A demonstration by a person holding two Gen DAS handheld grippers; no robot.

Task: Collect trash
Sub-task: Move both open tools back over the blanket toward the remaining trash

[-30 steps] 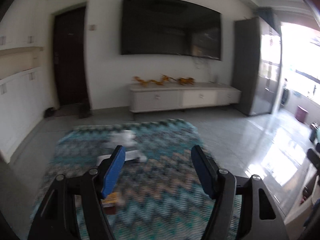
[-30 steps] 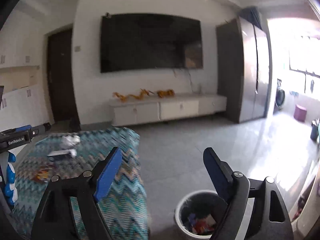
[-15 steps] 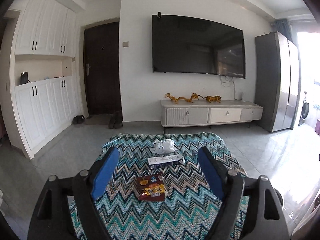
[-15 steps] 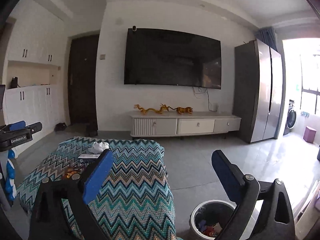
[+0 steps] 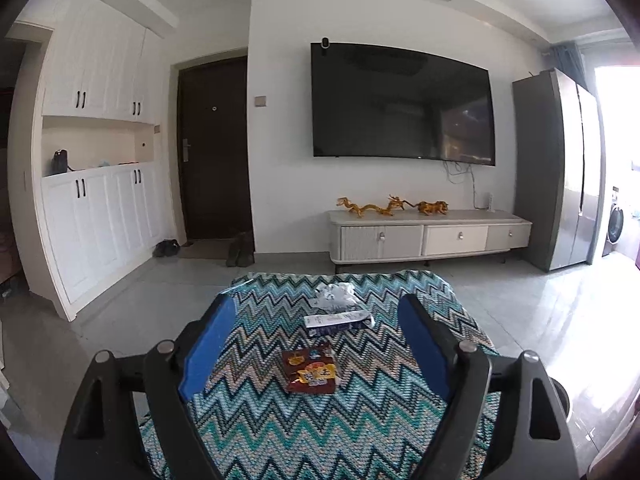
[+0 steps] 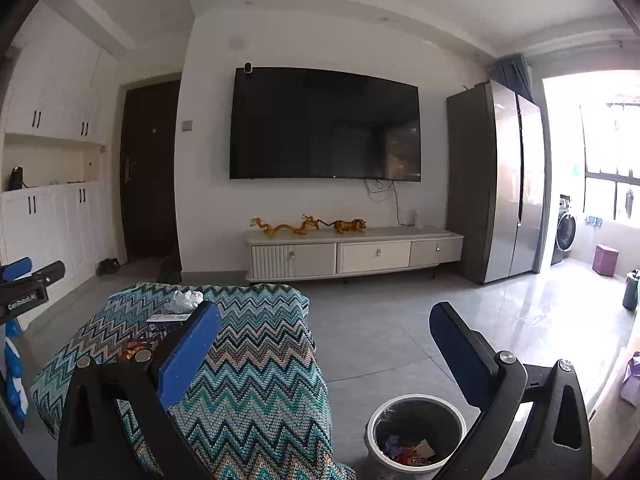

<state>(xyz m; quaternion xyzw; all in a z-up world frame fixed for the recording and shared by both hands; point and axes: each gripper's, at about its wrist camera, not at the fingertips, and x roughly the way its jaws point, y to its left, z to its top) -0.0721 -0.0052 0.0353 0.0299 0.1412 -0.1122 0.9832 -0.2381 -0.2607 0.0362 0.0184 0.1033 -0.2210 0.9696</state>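
on the cloth-covered counter [image 5: 280, 420] three pieces of trash lie in a line running away from the left gripper [image 5: 316, 344]: the snack wrapper [image 5: 310, 370] nearest, the flat carton [image 5: 338, 320] just behind it, and the crumpled tissue [image 5: 334, 294] farthest, near the counter's far edge. the trash bin [image 6: 416, 436] stands on the floor [image 6: 380, 332] just right of the counter, below the right gripper [image 6: 324, 344], with wrappers inside it. beyond the counter a tv cabinet [image 5: 428, 236] sits against the far wall under the television [image 5: 402, 102], with the door [image 5: 214, 148] to its left and the fridge [image 5: 556, 168] to its right.
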